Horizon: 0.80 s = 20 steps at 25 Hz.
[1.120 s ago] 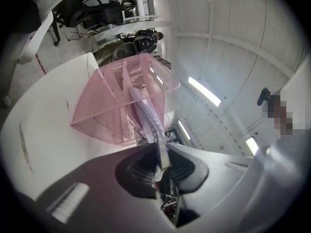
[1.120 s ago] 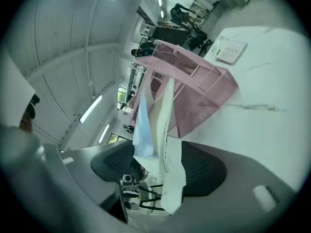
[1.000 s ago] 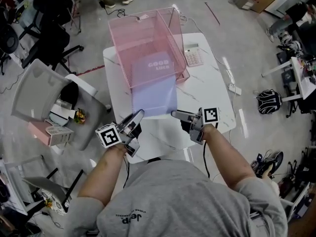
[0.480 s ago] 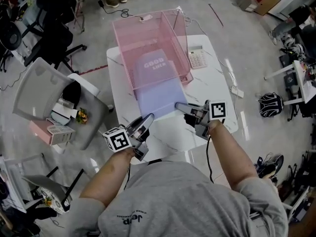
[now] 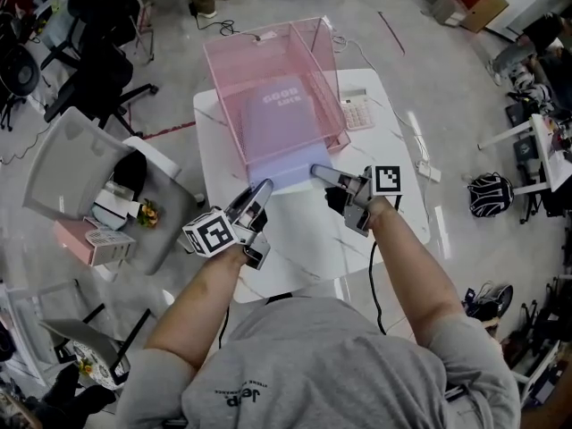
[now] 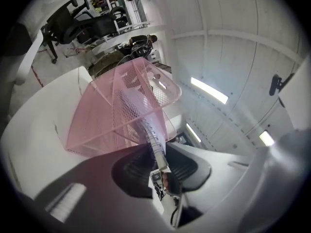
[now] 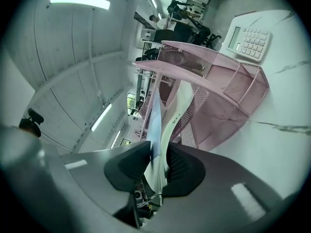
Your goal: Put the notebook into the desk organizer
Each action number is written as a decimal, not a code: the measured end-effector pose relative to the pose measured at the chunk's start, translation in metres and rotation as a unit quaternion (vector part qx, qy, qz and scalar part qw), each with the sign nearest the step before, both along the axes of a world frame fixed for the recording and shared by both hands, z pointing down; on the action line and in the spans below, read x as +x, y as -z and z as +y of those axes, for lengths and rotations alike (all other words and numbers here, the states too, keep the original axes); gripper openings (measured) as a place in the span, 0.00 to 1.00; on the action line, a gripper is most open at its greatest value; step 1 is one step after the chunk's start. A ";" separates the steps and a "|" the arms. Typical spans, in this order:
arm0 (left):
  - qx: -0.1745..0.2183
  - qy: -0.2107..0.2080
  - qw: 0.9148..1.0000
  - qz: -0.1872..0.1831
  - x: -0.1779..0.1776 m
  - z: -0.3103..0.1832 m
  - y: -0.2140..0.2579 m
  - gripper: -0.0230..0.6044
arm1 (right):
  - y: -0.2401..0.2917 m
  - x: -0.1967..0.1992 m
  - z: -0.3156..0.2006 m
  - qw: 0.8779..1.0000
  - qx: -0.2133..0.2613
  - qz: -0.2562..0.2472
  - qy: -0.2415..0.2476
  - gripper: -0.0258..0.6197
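Notebook [image 5: 286, 170] and claws meet at its near end, which is where trouble would start. The right claw [image 7: 156, 164] is clamped on the page edge. Its jaws have just been closing, and the sheets bow and fan out above the pads. The left claw [image 6: 158, 153] has just been opening. The spiral binding [image 6: 149, 127] runs between its jaws, but they stand slack around it rather than pinching.

That probably leaves the weight on one corner grip. If the right claw pushes on alone, the free side could droop or swing. The book would then skew in the opening and jam instead of sliding straight. Since only some sheets seem pinched, the cover could also peel away and buckle.

Most of the notebook already lies inside the desk organizer [image 5: 329, 79], showing through the pink mesh. Only the near strip sticks out of the mouth. The wire coils look likely to snag on the mesh holes along that side, and a snag would stop the slide abruptly.

The organizer lies on its side on the white worktop [image 5: 304, 239] with nothing bracing it. It looks light, so a hard shove could drive it away, towards the far edge. If the push comes off-centre, it could turn into the calculator [image 5: 356, 110] just beside its right wall.
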<state>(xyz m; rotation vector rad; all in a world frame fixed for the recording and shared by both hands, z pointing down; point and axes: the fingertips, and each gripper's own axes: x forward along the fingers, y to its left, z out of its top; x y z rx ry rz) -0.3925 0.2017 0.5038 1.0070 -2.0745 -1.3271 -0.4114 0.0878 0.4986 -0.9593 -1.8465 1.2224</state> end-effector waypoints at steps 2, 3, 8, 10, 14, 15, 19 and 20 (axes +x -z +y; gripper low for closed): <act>0.004 0.015 1.000 -0.008 0.001 0.000 0.002 0.25 | 0.004 -0.002 0.000 1.000 0.019 -0.020 0.013 0.13; 0.005 0.022 1.000 -0.014 0.004 -0.001 0.002 0.25 | 0.008 -0.003 0.000 0.998 0.035 -0.035 0.027 0.13; -0.008 0.037 0.999 -0.025 0.013 -0.005 -0.005 0.24 | 0.017 -0.015 0.008 0.987 0.100 -0.074 0.104 0.14; -0.020 0.040 0.999 -0.030 0.000 -0.004 -0.003 0.25 | 0.015 -0.026 0.005 0.991 0.095 -0.056 0.080 0.14; -0.022 0.039 0.999 -0.016 -0.030 -0.004 0.005 0.29 | 0.003 -0.043 -0.006 0.999 0.041 0.004 -0.024 0.19; -0.019 0.044 0.999 -0.004 -0.035 -0.002 0.003 0.30 | -0.002 -0.041 -0.005 0.999 0.026 0.015 -0.041 0.25; -0.019 0.077 0.996 0.045 -0.043 0.011 -0.017 0.34 | -0.022 -0.010 0.010 0.997 -0.023 0.041 -0.067 0.37; -0.020 0.083 0.995 0.050 -0.043 0.013 -0.021 0.34 | -0.025 -0.006 0.015 0.996 -0.030 0.045 -0.066 0.37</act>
